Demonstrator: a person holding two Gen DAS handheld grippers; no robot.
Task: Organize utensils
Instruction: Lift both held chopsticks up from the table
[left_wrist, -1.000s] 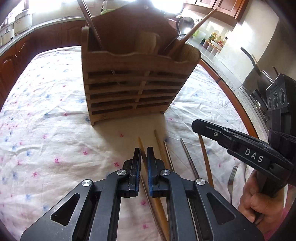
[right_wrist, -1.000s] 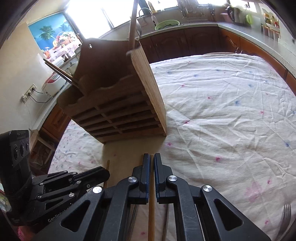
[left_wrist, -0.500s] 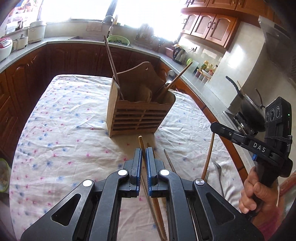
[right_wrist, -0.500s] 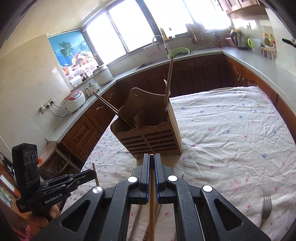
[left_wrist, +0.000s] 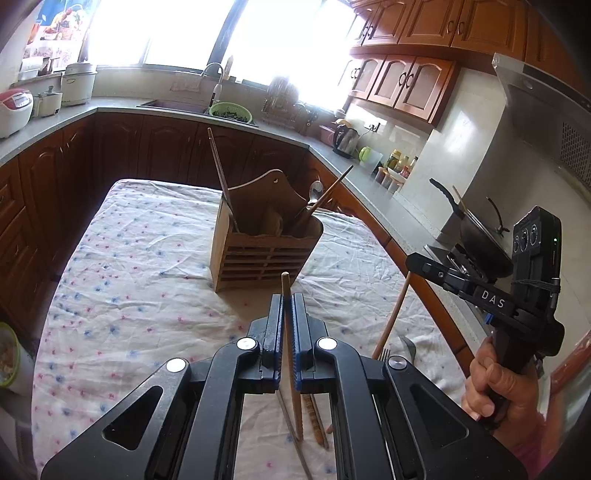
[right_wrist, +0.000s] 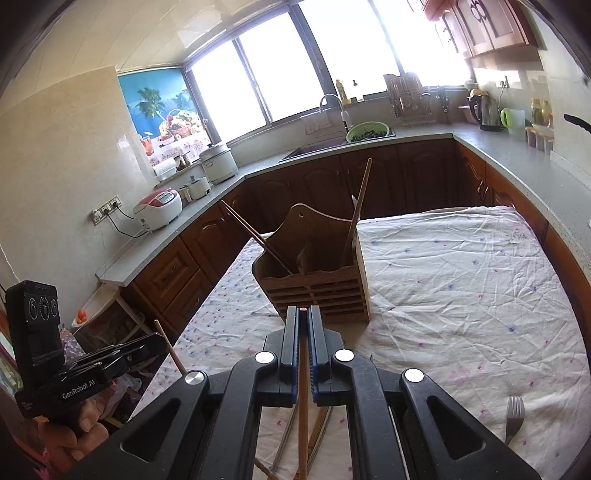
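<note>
Both tongs (left_wrist: 284, 301) (right_wrist: 303, 314) risen with chopsticks (left_wrist: 291, 369) (right_wrist: 303, 398), wooden holder (left_wrist: 264, 254) ahead, fork (right_wrist: 514, 413) aside

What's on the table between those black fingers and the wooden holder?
Nothing: in both wrist views only bare flowered cloth lies between each gripper and the holder.

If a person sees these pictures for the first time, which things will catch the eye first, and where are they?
First, the wooden utensil holder standing in the middle of the flowered tablecloth, with chopsticks and a spoon leaning out of it. Next, the two black grippers low in the foreground: the left gripper and the right gripper are each shut on one wooden chopstick. A fork lies on the cloth at the right.
</note>
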